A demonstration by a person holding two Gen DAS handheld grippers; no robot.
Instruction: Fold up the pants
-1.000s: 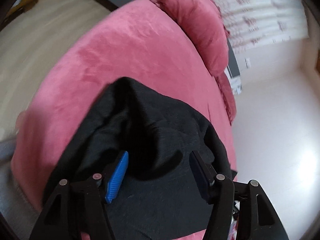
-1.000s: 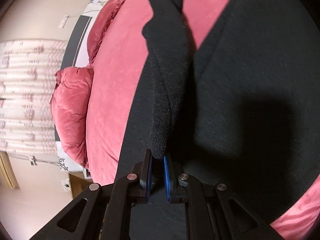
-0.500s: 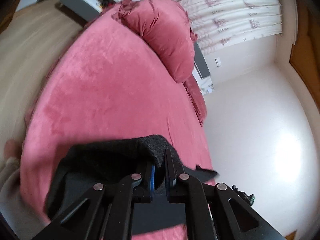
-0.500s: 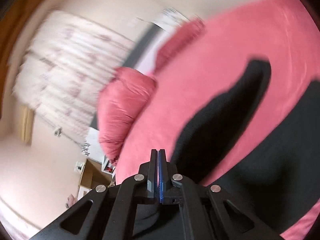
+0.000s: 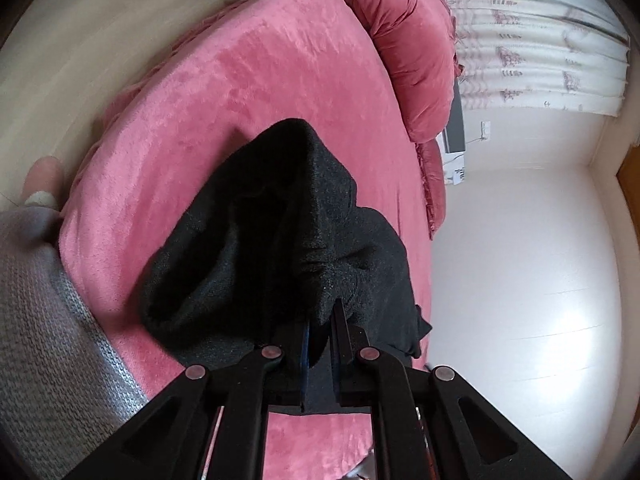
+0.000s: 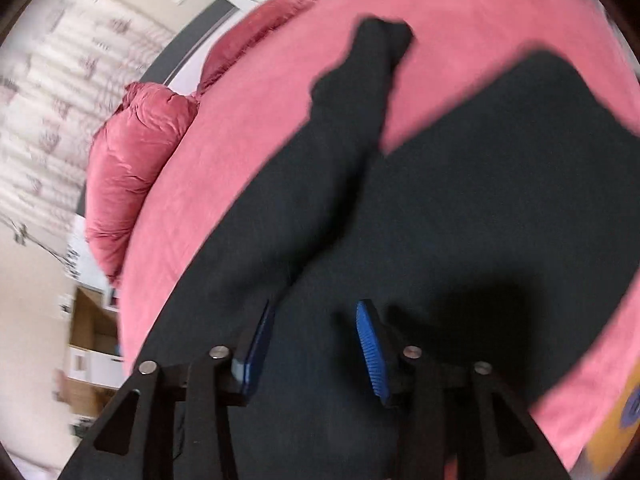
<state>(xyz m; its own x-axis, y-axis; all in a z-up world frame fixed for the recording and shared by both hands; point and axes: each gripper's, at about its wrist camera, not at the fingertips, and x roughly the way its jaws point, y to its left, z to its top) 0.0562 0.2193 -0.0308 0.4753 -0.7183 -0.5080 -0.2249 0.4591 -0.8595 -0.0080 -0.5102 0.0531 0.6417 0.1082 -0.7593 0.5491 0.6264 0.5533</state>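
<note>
Black pants lie spread on a pink bed; one leg stretches away toward the far edge. My right gripper hovers over the cloth, its jaws opening, with its blue pads apart and pressing on nothing. In the left wrist view a bunched hump of the same pants rises off the bed. My left gripper is shut on a fold of that black fabric at its near edge.
A pink pillow lies at the head of the bed, with white curtains behind. A grey knitted sleeve and a foot show at the left. Wooden floor runs past the bed. Shelves stand beside the bed.
My left gripper went from open over the pants to shut on a fold and has lifted it. My right gripper, shut on the leg a second ago, has let go and opened.
</note>
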